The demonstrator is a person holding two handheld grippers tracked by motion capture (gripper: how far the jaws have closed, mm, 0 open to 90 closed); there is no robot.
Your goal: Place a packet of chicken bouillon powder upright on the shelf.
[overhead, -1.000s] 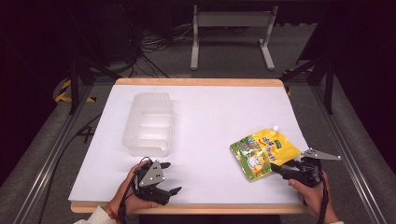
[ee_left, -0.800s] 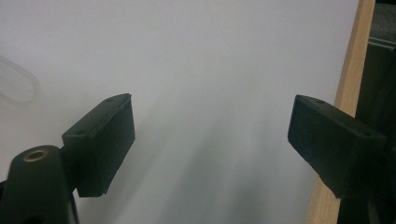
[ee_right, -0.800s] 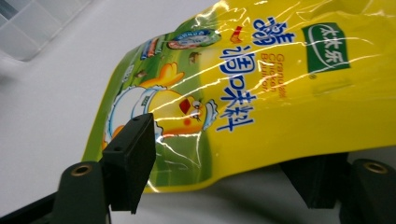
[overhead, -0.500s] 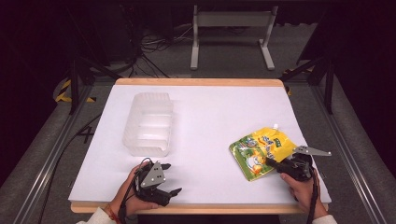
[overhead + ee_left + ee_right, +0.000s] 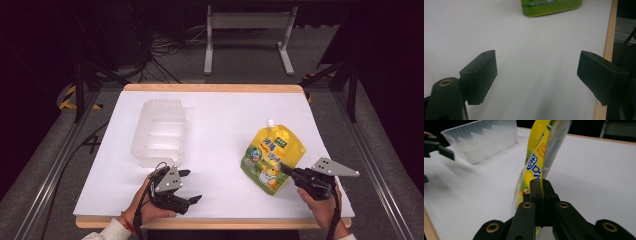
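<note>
A yellow and green spouted drink pouch point(image 5: 272, 152) is at the right of the white table, its near edge raised. My right gripper point(image 5: 286, 169) has just been closing its jaws and is now shut on that near edge. In the right gripper view the pouch point(image 5: 536, 162) stands up out of the shut gripper point(image 5: 541, 188). My left gripper point(image 5: 191, 185) rests at the front left with its jaws wide open and nothing between them. The left gripper view has the open gripper point(image 5: 536, 72) over bare table, with the pouch's bottom point(image 5: 551, 6) far ahead.
A clear ribbed plastic container point(image 5: 159, 131) lies on the left half of the table, just beyond the left gripper; it is also at the back of the right gripper view point(image 5: 481, 138). The wooden table edge point(image 5: 607, 50) runs close by the left gripper.
The right gripper's jaws closed on the pouch's near edge and rose, tipping the pouch up off the table. The left gripper stayed where it was.
</note>
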